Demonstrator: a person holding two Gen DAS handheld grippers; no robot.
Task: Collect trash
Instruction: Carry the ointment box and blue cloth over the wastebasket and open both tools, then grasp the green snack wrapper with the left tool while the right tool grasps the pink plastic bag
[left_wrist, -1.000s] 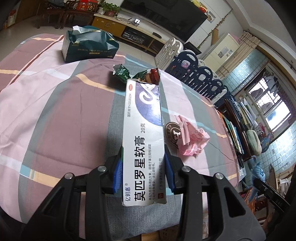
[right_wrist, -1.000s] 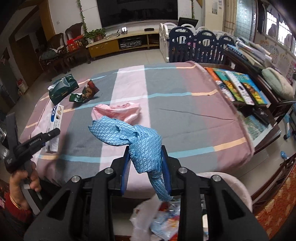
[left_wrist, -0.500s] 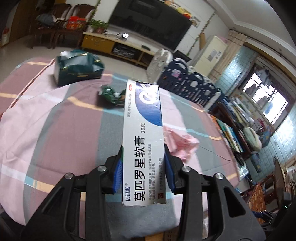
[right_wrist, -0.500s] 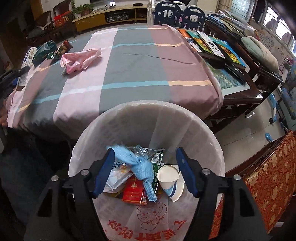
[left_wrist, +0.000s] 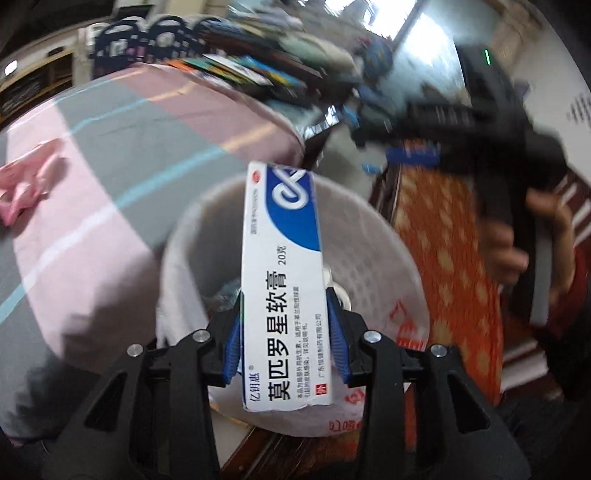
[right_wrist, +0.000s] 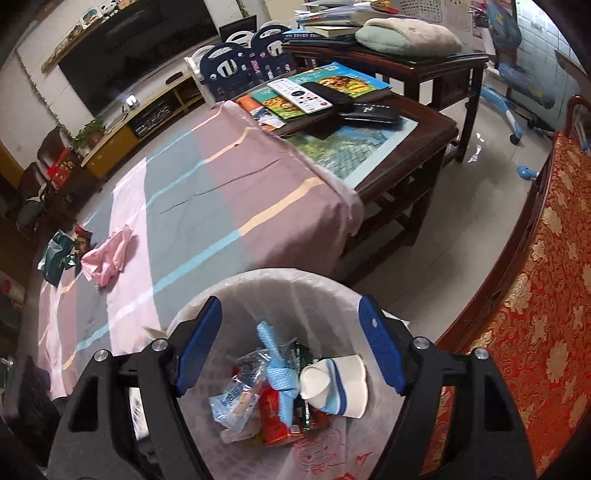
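- Table (right_wrist: 229, 192): striped cloth, at 11 o'clock of the bin; pink wrapper (right_wrist: 107, 254) lies on it.
- Bin (right_wrist: 273, 284): white liner, trash inside.
- Right gripper (right_wrist: 291, 349): over the bin, jaws just opened, empty.
- Left gripper (left_wrist: 284, 332): clamped on the carton (left_wrist: 282, 280), above the bin.
- Blue cloth (right_wrist: 279, 373): lying in the bin.

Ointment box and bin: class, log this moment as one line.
left gripper: holds ointment box above bin | right gripper: open, empty | blue cloth: in bin

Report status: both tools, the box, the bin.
Left tool shut on box, over bin. Right tool open, jaws just opening, empty; blue wrapper in bin. Nothing in the way.
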